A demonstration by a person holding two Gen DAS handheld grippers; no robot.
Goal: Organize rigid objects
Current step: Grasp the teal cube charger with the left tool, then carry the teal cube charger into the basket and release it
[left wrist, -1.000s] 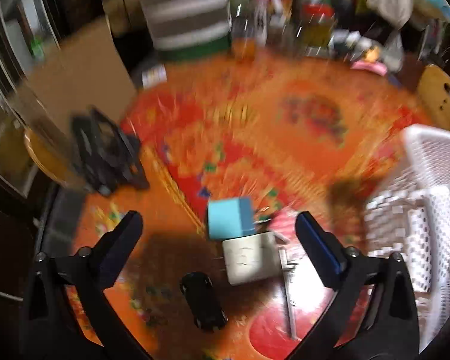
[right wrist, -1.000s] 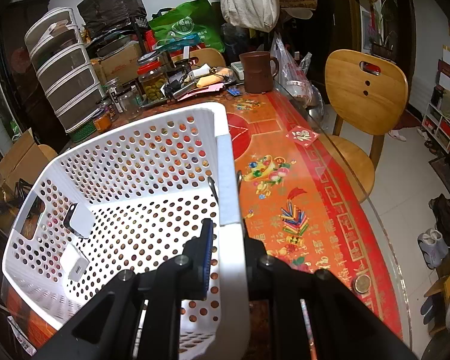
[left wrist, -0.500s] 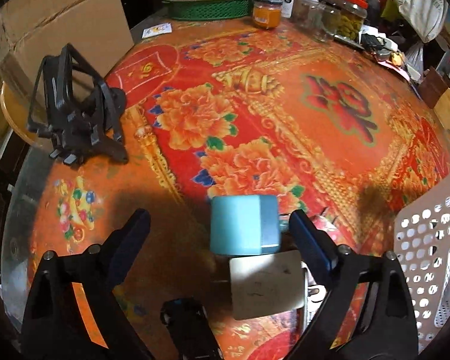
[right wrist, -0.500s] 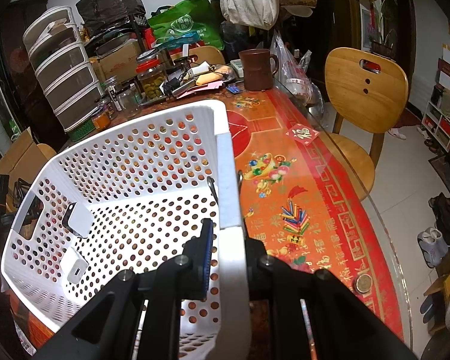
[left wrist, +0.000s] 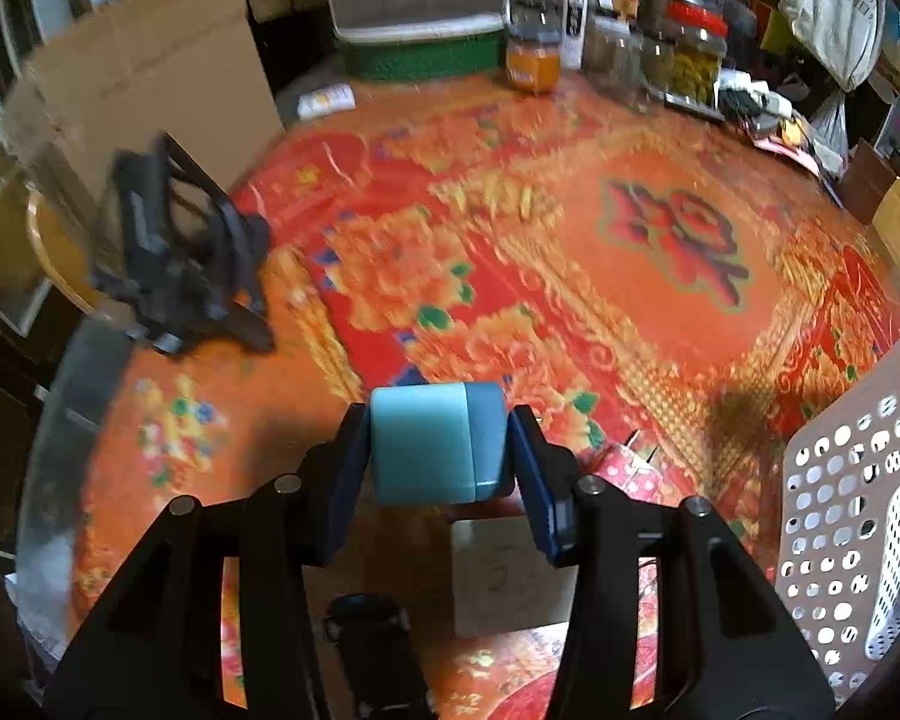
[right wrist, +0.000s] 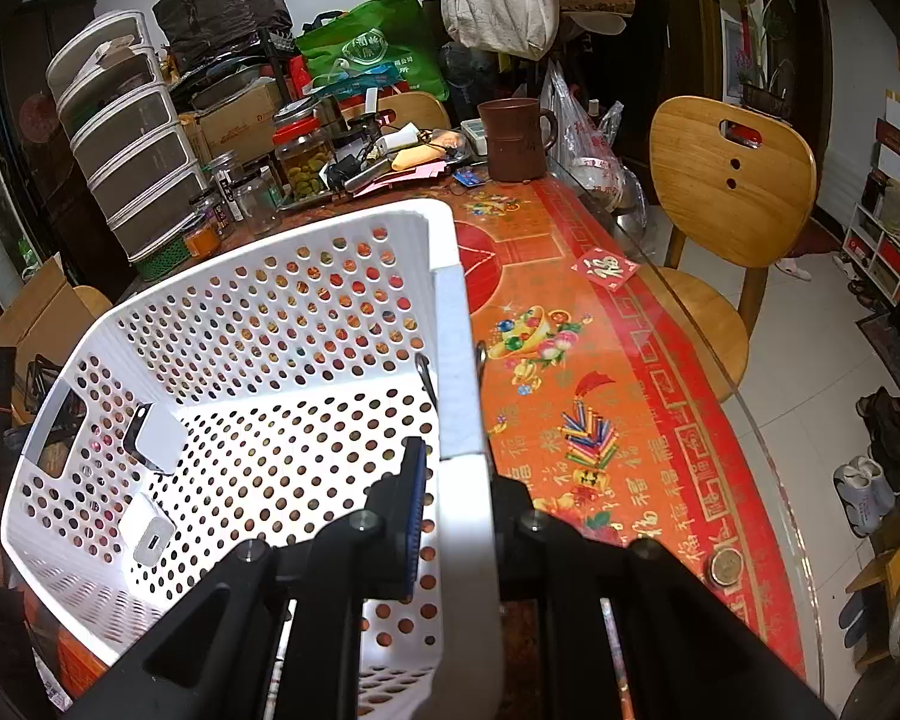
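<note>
The left tongs (left wrist: 438,450) have just been closing around a teal two-tone box (left wrist: 438,443) on the bench (left wrist: 660,300), their blue pads flanking both ends and seemingly touching it. The box lies with its long axis running across from pad to pad, the lighter section at the left, the darker at the right. Just nearer the camera lie a grey-white square adapter (left wrist: 510,576) and a black object (left wrist: 366,615), too dim to identify. The right tongs (right wrist: 459,516) are clenched on the rim of a white perforated basket (right wrist: 306,324), which holds two white chargers (right wrist: 150,438) against its left wall. Farther back stand a black folding stand (left wrist: 180,252) and glass jars (left wrist: 684,57).
</note>
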